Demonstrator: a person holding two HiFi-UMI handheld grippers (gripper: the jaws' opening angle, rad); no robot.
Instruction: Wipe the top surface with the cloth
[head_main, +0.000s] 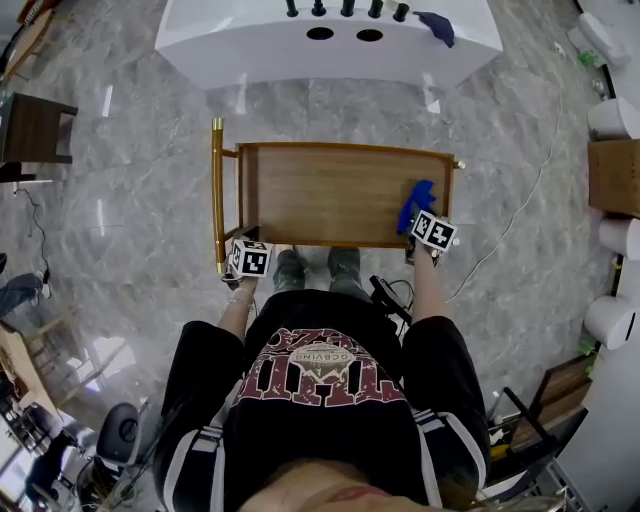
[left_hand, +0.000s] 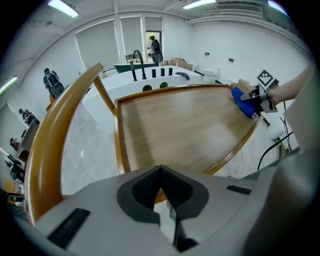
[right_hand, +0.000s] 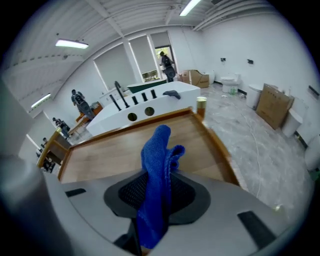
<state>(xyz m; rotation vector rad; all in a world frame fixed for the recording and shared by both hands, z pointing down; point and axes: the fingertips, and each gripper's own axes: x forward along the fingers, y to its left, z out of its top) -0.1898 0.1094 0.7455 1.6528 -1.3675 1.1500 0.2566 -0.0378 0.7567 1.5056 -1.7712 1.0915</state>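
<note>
A wooden cart top (head_main: 320, 195) with a raised rim and a gold handle bar (head_main: 217, 190) at its left stands in front of me. My right gripper (head_main: 420, 225) is shut on a blue cloth (head_main: 411, 205), held over the top's near right corner. In the right gripper view the cloth (right_hand: 157, 170) sticks up from between the jaws above the wood (right_hand: 110, 155). My left gripper (head_main: 243, 262) hovers at the near left corner, shut with nothing in it. The left gripper view shows the top (left_hand: 185, 130) and the cloth (left_hand: 243, 102) far right.
A white counter with holes and black taps (head_main: 330, 35) stands beyond the cart, a dark blue cloth (head_main: 437, 25) on it. Cardboard boxes (head_main: 612, 175) and white fixtures line the right. A cable (head_main: 520, 210) crosses the marble floor. A dark stool (head_main: 35, 128) stands left.
</note>
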